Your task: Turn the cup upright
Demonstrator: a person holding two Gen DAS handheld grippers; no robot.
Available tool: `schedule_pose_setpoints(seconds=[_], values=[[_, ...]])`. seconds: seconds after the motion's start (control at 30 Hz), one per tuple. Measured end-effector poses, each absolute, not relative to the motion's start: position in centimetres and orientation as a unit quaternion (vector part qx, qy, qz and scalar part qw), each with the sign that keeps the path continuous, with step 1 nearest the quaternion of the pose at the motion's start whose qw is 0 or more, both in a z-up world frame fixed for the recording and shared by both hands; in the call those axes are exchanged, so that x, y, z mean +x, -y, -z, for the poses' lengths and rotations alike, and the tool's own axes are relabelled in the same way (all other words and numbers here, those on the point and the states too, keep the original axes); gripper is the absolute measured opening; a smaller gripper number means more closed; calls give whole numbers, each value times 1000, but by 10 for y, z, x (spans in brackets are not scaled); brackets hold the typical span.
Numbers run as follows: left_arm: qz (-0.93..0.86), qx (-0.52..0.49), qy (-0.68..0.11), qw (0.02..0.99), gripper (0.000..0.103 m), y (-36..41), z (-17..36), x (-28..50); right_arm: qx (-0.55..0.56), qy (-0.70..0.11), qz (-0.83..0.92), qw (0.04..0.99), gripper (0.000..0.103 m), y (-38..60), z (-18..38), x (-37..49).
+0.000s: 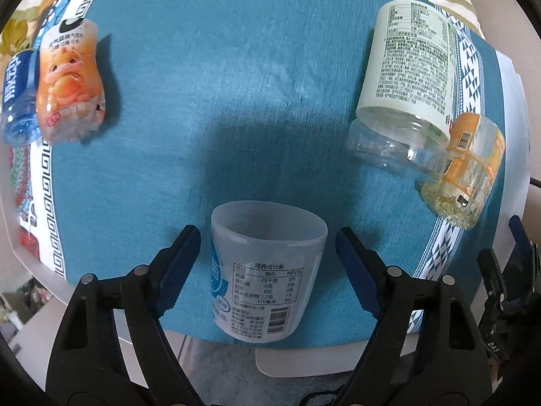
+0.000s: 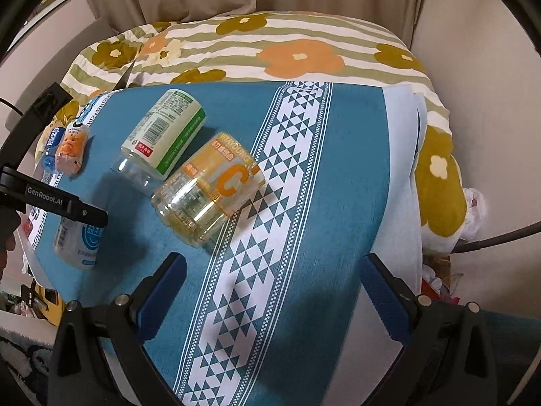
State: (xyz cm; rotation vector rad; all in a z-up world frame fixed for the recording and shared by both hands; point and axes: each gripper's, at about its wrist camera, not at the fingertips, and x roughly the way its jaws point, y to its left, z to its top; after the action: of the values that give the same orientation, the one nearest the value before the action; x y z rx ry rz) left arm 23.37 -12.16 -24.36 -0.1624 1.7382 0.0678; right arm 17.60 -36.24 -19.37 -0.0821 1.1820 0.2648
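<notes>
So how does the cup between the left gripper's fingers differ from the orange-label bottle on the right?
The cup stands with its open mouth up; the orange bottle lies on its side. The cup has a white and blue label with a nutrition table; the orange bottle has an orange label with a big C. The cup sits between the open fingers of the left gripper; the orange bottle lies against a green-label bottle. Both are clear plastic, on the blue cloth.
</notes>
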Motion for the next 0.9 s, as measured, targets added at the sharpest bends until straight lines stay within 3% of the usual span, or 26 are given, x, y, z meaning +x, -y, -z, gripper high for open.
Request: schedule_pose_setpoints(seconds=[0.07, 0.1, 0.57, 0.9], values=[[-28, -68, -766, 638, 70, 120, 248, 236, -37, -554, -124, 822, 102, 364, 194, 177], [-27, -70, -767, 638, 69, 119, 250, 236, -36, -553, -123, 823, 102, 364, 194, 177], [9, -78, -739, 669, 64, 121, 218, 221, -28, -539, -113, 834, 102, 363, 181, 172], [43, -77, -577, 812, 64, 107, 176, 202, -36, -517, -115, 848, 102, 355, 164, 166]])
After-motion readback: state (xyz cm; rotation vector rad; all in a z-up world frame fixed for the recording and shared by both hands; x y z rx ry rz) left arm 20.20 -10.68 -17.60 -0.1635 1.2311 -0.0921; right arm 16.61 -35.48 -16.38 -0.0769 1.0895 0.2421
